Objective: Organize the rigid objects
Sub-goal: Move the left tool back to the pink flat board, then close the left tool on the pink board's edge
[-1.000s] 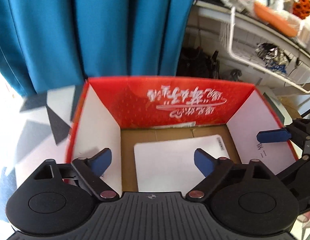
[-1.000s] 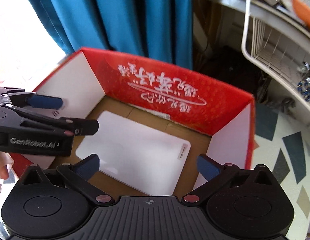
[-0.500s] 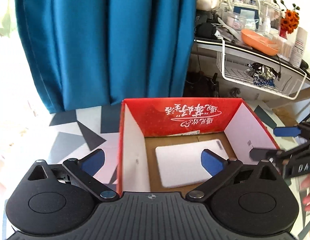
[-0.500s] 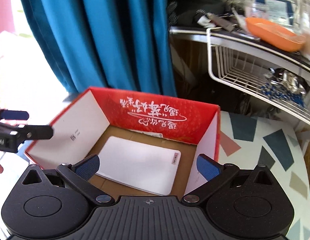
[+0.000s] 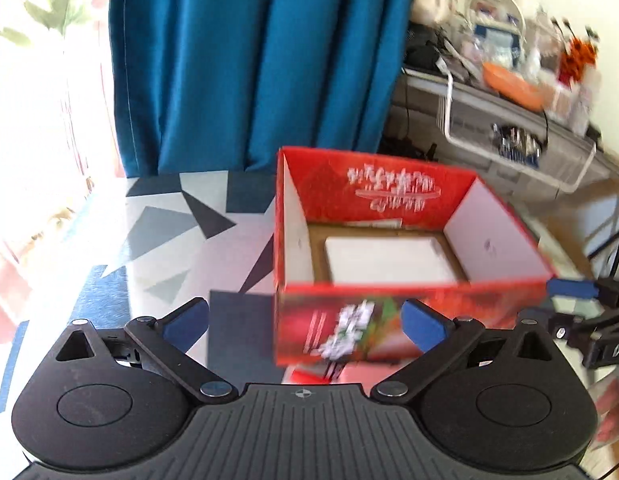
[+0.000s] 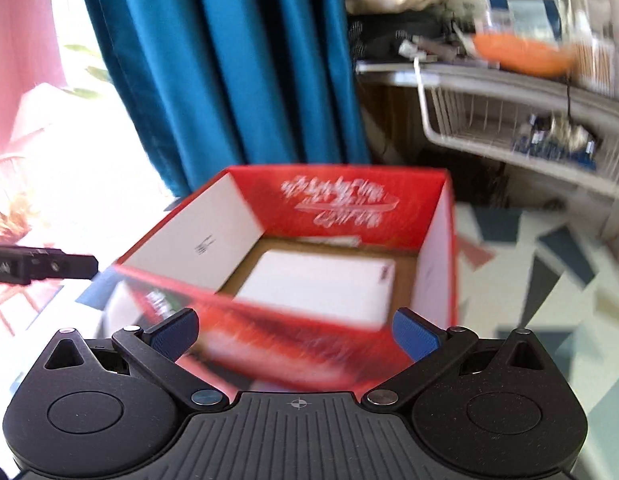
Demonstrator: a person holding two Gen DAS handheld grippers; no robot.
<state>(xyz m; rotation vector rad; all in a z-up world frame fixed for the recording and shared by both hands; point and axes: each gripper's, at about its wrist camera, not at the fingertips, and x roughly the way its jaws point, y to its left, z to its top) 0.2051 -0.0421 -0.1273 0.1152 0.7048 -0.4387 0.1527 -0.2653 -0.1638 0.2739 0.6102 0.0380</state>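
A red open cardboard box (image 5: 393, 184) stands on the patterned table, also in the right wrist view (image 6: 361, 208). A flat white rectangular object (image 5: 389, 260) lies on its brown floor; it also shows in the right wrist view (image 6: 317, 286). My left gripper (image 5: 305, 326) is open and empty, in front of the box's near left corner. My right gripper (image 6: 295, 334) is open and empty, in front of the box's near wall. Each gripper shows at the edge of the other's view, apart from the box.
A blue curtain (image 5: 249, 64) hangs behind the table. A shelf with a white wire basket (image 6: 509, 120) and clutter, including an orange dish (image 5: 509, 84), stands at the back right. The table (image 5: 169, 232) has a white top with grey and dark shapes.
Both grippers have pulled back and up out of the box. The box's near outer wall now shows in both views. The white object stays on the box floor.
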